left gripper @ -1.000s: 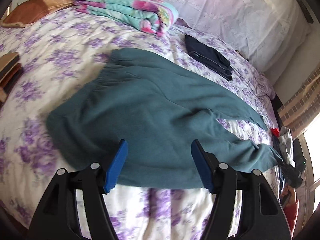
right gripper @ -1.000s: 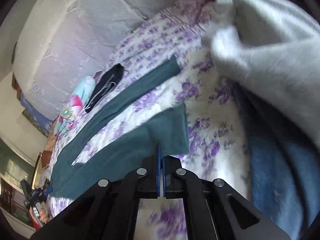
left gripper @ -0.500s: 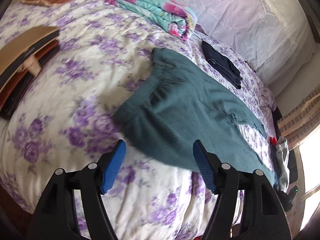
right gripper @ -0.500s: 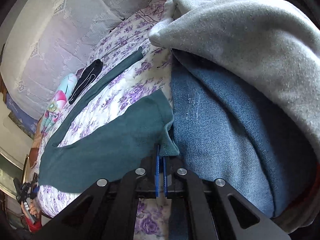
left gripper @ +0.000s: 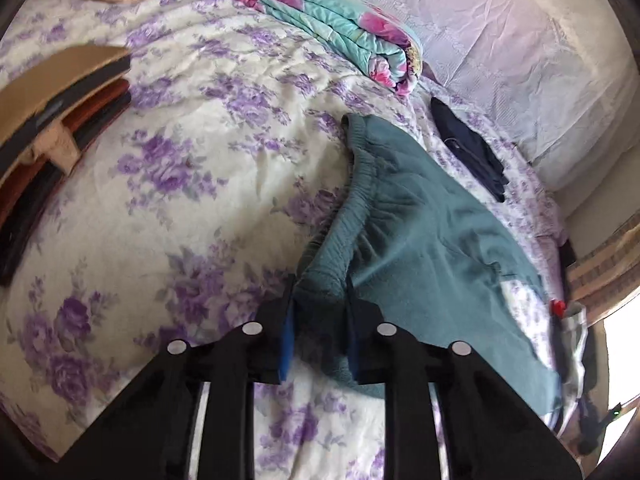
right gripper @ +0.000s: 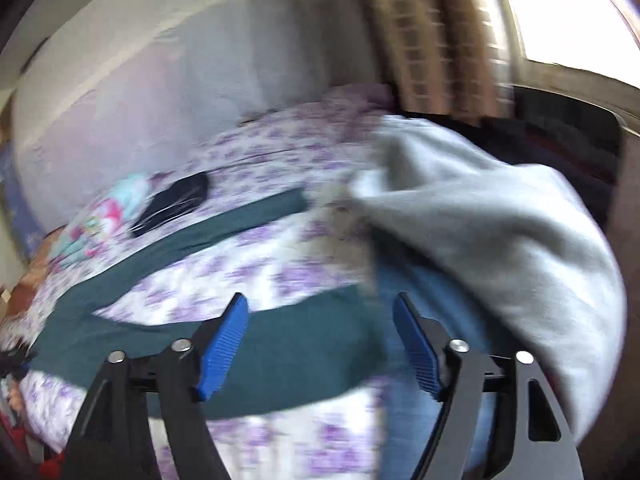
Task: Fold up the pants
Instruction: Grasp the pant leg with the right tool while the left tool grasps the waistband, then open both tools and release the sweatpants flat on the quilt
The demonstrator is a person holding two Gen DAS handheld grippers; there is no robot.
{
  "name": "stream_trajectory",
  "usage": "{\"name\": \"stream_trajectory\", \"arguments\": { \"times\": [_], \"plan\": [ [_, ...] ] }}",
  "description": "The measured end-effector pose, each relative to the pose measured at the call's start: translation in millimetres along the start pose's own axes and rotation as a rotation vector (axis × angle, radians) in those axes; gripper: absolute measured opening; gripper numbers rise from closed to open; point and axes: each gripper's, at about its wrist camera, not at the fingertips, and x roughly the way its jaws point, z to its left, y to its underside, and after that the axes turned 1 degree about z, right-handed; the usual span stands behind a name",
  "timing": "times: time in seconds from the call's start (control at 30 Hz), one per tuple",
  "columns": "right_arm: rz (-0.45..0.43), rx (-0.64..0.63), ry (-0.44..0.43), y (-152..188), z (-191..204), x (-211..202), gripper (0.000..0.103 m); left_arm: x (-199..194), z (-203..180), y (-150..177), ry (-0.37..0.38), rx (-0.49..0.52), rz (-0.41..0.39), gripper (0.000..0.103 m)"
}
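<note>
Bedspread (left gripper: 192,184), cream with purple flowers, covered the bed under both claws. Far to the left of the left claw (left gripper: 318,334), a stack of tan, brown and black folded items (left gripper: 48,120) lay at the bed's edge. Ahead of that claw and well beyond it, a folded floral quilt (left gripper: 340,28) in aqua and pink rested near a pale lace-covered headboard (left gripper: 500,40). The left claw was clamped on the bunched elastic waistband of the teal pants (left gripper: 432,240), and the fabric filled the gap between its blue pads. From there the pants spread ahead and to the right across the bed. A dark folded garment (left gripper: 468,148) lay beyond the pants, to the claw's far right.

The right wrist view was blurred. The right claw (right gripper: 320,344) stood wide apart, gripping nothing, above one teal pant leg (right gripper: 304,356); the other leg ran farther ahead to its left. Just right of this claw, a grey garment (right gripper: 500,232) draped over blue denim (right gripper: 400,312). A patterned curtain (right gripper: 432,28) and bright window (right gripper: 568,4) stood beyond.
</note>
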Motion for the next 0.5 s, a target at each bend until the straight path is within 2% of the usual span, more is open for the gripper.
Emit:
{"name": "stream_trajectory", "arguments": {
  "times": [0.13,0.2,0.23,0.27,0.3,0.33,0.4,0.43,0.5],
  "plan": [
    [0.065,-0.149,-0.188,8.5,83.1,42.1,0.084,-14.4,10.8,6.1,-0.003,-0.010,-0.005,0.017],
    [0.102,-0.201,-0.287,15.1,122.2,63.9,0.084,-12.3,4.7,6.3,-0.064,0.037,0.012,0.032],
    [0.118,-0.224,-0.320,17.0,138.9,73.0,0.084,-15.3,-0.9,6.8,-0.099,0.067,0.004,0.037],
    [0.135,-0.257,-0.353,21.4,159.6,82.4,0.084,-20.9,-5.3,7.7,-0.130,0.086,-0.012,0.057],
    [0.148,-0.290,-0.379,25.7,179.7,89.6,0.084,-30.8,-11.8,6.3,-0.184,0.107,-0.062,0.079],
    [0.158,-0.321,-0.406,29.2,200.5,94.9,0.084,-44.7,-18.0,4.4,-0.243,0.131,-0.149,0.085],
    [0.173,-0.363,-0.449,34.1,229.2,101.3,0.085,-63.4,-31.4,-2.0,-0.335,0.182,-0.271,0.089],
    [0.186,-0.379,-0.465,34.2,244.1,106.6,0.090,-67.8,-39.9,-9.5,-0.348,0.204,-0.295,0.088],
    [0.215,-0.406,-0.488,37.0,272.5,116.2,0.093,-63.0,-55.3,-24.2,-0.298,0.223,-0.282,0.088]
  ]
}}
